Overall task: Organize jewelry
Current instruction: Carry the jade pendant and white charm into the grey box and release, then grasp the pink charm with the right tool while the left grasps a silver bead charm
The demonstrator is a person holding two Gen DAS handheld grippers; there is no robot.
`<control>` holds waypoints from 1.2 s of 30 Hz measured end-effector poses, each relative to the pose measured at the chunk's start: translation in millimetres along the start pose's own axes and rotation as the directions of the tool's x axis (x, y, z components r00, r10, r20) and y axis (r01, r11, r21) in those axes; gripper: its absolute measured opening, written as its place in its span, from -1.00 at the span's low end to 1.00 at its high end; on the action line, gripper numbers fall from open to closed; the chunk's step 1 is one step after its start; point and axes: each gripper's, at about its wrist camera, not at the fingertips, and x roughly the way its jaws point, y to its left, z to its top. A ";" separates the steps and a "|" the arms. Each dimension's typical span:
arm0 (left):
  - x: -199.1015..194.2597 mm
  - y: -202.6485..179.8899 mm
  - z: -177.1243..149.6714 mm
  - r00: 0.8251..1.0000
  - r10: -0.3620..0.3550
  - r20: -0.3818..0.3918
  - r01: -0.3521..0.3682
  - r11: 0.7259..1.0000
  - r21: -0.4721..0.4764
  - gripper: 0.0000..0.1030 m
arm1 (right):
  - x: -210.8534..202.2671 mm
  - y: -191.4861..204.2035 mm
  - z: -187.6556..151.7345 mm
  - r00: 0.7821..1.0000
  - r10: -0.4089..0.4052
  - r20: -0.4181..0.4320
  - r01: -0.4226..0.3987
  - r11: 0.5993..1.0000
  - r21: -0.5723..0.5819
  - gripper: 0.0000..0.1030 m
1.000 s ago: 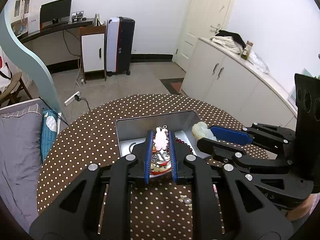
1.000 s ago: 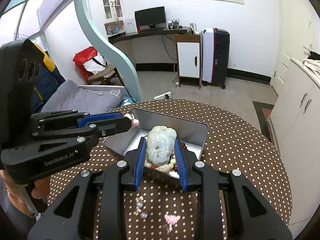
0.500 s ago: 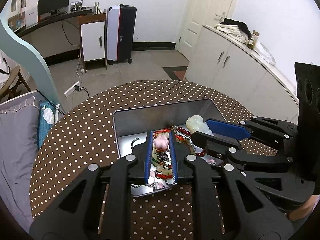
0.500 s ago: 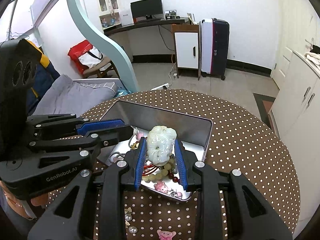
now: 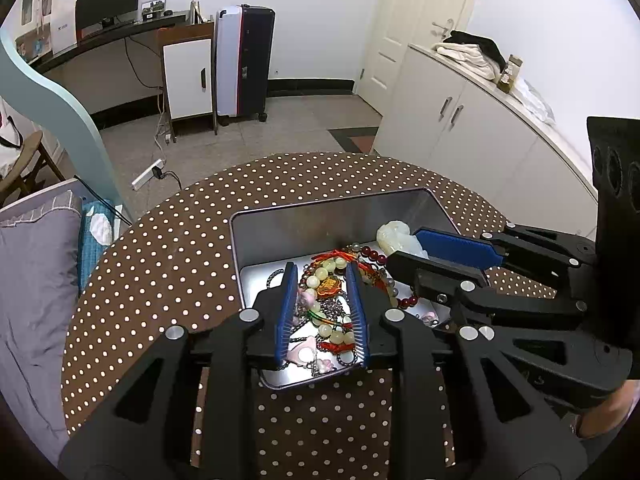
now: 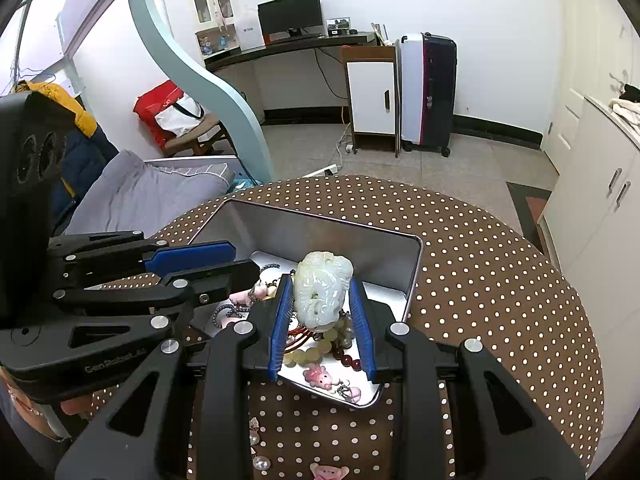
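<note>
Dotted tablecloth around jewelry-filled tin, loose charms beside.

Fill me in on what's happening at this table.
A person is sorting jewelry into a metal tin on a polka-dot table, with a gripper in each hand. The right gripper is clamped on a pale jade pendant above the tin. The left gripper has just been opening over the tangle of beads; nothing is pinched between its pads. A few small pieces lie loose on the table.
</note>
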 end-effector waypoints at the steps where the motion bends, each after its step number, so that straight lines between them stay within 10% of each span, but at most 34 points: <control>1: -0.9 0.4 -0.4 1.000 0.000 0.002 0.000 1.000 -0.002 -0.42 | -0.1 0.3 0.2 1.000 0.000 0.000 0.000 1.000 0.002 -0.48; 7: -14.3 -0.8 -1.9 0.999 0.008 0.034 -0.007 1.000 -0.021 -0.03 | -5.8 -2.5 -0.2 1.000 -0.004 0.013 0.003 1.000 0.021 -0.47; 25: -100.5 -33.0 -44.0 0.983 0.043 0.177 -0.048 0.999 0.024 0.13 | -91.0 13.0 -33.4 0.993 -0.015 0.113 0.019 0.999 -0.034 -0.46; 36: -59.8 -52.9 -100.3 0.999 0.043 0.033 -0.045 0.997 0.062 0.13 | -86.5 -2.8 -102.3 0.999 -0.044 0.030 0.044 0.999 0.015 -0.44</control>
